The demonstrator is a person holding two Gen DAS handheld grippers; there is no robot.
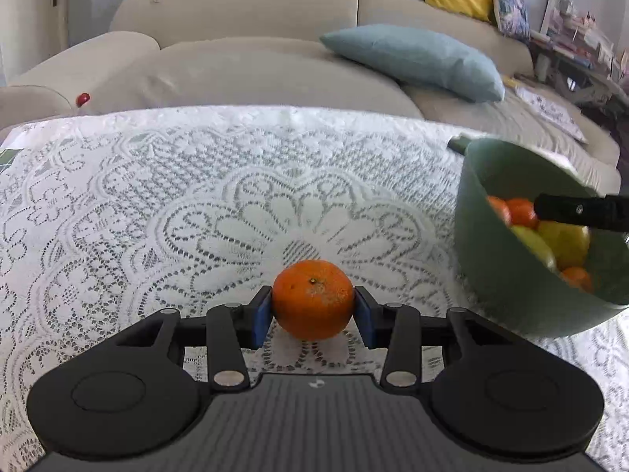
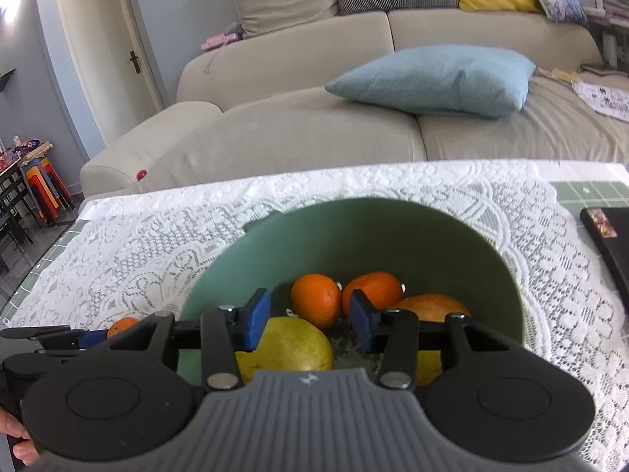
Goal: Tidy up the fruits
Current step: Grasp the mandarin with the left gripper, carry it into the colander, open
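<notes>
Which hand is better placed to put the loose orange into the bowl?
Left. Its gripper already has the orange between its jaws. The right gripper hangs empty over the bowl.

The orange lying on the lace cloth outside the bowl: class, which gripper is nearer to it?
Left. The left gripper has its blue pads against the orange. The right gripper is off to the side, over the green bowl.
</notes>
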